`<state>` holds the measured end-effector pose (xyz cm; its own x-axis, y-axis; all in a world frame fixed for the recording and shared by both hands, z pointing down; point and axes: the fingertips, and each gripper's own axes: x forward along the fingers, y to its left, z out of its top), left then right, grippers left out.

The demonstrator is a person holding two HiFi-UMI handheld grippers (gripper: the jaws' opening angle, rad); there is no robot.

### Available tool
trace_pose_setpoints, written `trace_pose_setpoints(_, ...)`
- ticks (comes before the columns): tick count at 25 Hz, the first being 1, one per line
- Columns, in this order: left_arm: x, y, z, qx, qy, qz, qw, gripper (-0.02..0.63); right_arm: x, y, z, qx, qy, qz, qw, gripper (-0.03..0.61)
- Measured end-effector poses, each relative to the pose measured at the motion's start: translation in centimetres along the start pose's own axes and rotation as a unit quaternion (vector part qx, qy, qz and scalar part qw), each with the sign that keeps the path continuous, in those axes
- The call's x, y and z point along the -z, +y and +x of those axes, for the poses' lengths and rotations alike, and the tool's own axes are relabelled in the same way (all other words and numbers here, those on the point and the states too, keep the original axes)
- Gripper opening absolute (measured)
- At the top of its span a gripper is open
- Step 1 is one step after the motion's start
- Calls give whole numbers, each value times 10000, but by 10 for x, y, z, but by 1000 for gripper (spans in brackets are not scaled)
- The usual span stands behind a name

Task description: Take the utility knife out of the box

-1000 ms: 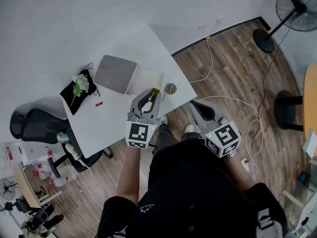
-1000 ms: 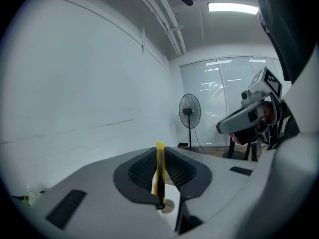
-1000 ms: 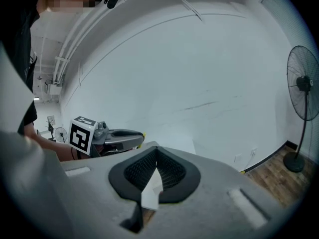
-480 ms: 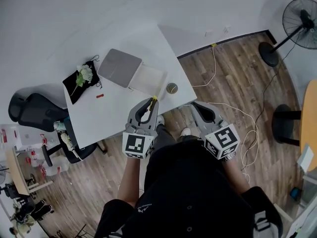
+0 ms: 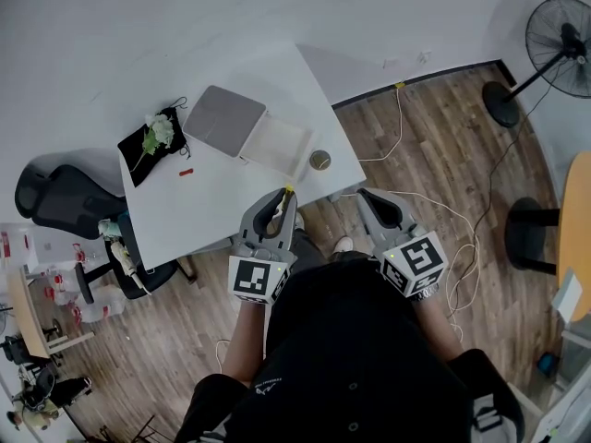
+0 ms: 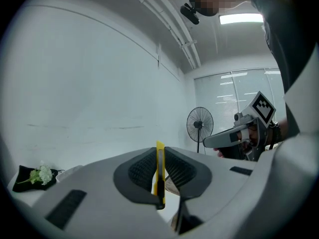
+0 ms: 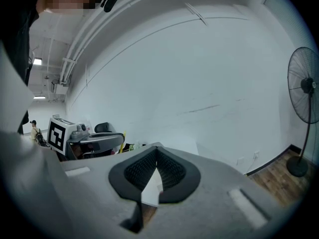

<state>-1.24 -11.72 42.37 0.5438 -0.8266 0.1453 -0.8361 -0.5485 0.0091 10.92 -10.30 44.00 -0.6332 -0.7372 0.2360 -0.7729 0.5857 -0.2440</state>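
the left tongs point(image 5: 283, 199) are clenched on the yellow utility knife point(image 6: 160, 171), which stands on edge between the pads point(image 6: 142, 168), its tip poking past them. in the head view this sits at the frame's centre, over the bench's point(image 5: 208, 206) near edge, apart from the open white box point(image 5: 277, 146) higher up. the right tongs point(image 5: 367, 197), just right of centre over the wood floor point(image 5: 416, 137), are closed with nothing between them.
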Motion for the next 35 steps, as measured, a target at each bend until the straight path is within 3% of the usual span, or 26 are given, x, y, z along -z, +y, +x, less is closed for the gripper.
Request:
trace_pose_setpoints(10, -14, -9, -10, 85, -206, -180, 9996, 49, 1, 5, -14, 55, -20, -40, 10000, 5)
trace_pose_setpoints(23, -63, -7, -21, -178, -741, -165, 9970, 49, -48, 5, -34, -45, -546, -309, 9980, 5)
trace_pose_setpoints(27, -73, -8, -22, -268, -810, 42, 9963, 49, -67, 5, -42, -42, -700, -461, 9965, 5)
trace_pose_setpoints(35, -102, -12, -24, -163, -1064, 154, 9941, 49, -100, 2, -58, 87, -1008, -719, 9923, 5)
